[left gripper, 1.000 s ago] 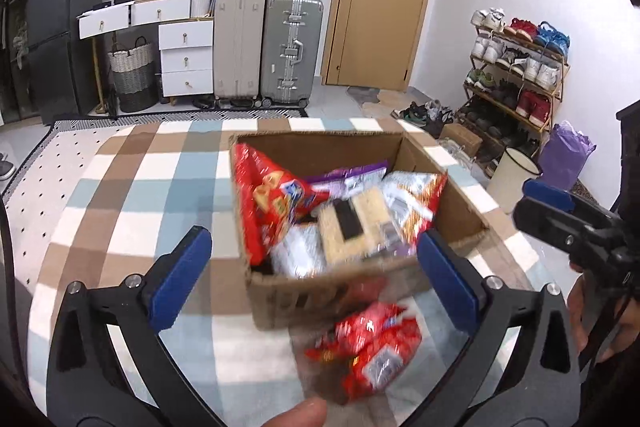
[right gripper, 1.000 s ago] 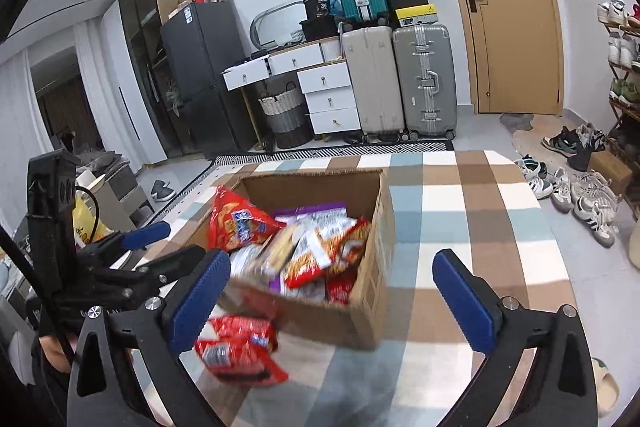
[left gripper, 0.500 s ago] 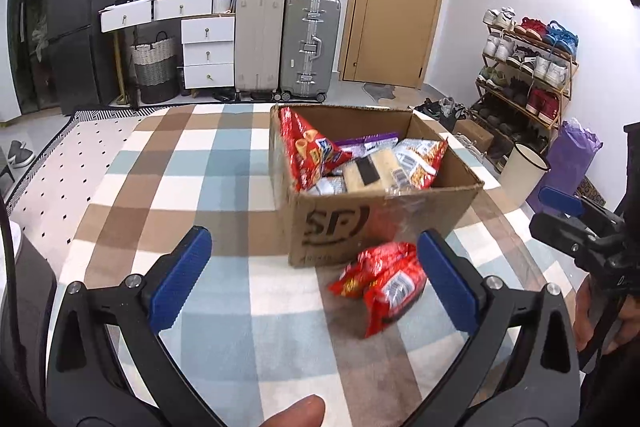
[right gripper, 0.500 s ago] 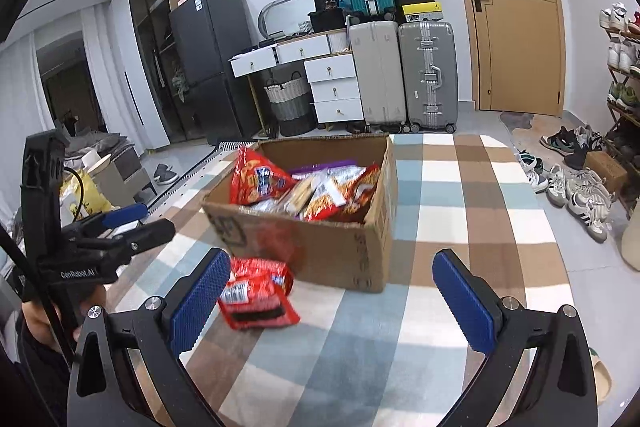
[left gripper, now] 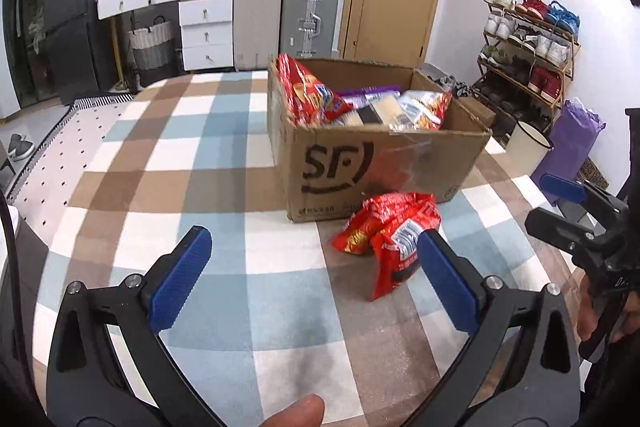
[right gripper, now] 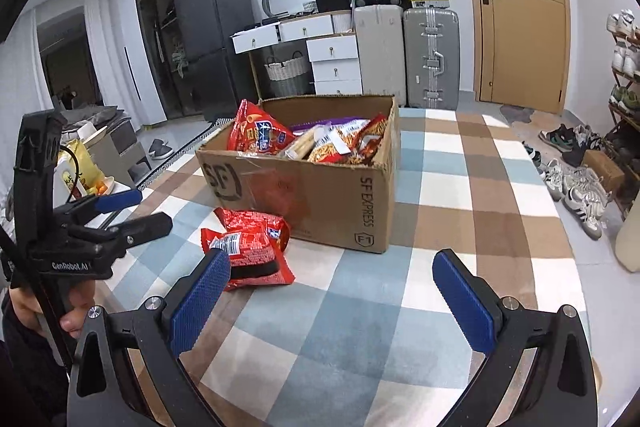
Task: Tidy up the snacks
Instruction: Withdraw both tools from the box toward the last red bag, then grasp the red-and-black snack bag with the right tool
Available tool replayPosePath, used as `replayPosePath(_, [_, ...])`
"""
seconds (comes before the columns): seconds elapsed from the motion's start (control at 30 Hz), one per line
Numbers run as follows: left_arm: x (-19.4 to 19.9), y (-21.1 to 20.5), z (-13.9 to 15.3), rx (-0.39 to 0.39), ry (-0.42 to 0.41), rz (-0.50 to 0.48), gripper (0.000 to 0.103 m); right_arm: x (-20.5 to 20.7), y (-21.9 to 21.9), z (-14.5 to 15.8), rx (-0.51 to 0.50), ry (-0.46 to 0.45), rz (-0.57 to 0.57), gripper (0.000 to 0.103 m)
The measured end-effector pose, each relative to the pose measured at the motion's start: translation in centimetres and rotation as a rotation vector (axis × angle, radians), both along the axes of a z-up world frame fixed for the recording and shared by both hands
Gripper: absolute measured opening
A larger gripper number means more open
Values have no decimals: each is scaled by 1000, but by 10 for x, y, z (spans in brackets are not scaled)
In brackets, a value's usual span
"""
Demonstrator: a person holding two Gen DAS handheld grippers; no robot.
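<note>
Light: bright, even, indoor
Shadows: soft, faint under brown cardboard box (right gripper: 320,187)
Focus: sharp throughout, no motion blur
Edges: strong fisheye bending, black vignette in corners

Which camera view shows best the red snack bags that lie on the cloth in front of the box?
The right wrist view: the red snack bags lie nearly whole, only a corner behind a blue pad. In the left wrist view the red snack bags are partly covered by the left gripper's finger.

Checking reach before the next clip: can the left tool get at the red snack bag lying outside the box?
Probably yes. The left tool is open, and the red snack bag lies on bare tablecloth just ahead of it.
</note>
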State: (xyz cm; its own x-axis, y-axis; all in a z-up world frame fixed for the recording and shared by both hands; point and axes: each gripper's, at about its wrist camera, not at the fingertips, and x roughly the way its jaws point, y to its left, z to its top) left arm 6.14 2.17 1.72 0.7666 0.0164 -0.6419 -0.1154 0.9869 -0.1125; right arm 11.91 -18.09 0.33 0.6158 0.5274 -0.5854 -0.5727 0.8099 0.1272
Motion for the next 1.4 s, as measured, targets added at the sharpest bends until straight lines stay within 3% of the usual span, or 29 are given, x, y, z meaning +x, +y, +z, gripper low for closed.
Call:
replayPosePath(0.43, [15, -1, -31, -1, 79, -21, 102, 12, 14, -28, -27, 77, -2, 103])
replayPosePath(0.63, [17, 2, -33, 43, 94, -25, 102, 17, 35, -43, -65, 128, 13, 103])
replayPosePath(0.8, [17, 15, -32, 23, 98, -20, 102, 20, 60, -51, -100, 141, 50, 103])
replayPosePath(1.17, [19, 39, -41, -17, 115, 34, 102, 27, 103, -56, -77, 179, 127, 101])
replayPosePath(1.4, [20, 47, -46, -31, 119, 53, 102, 30, 116, -56, -72, 186, 145, 85])
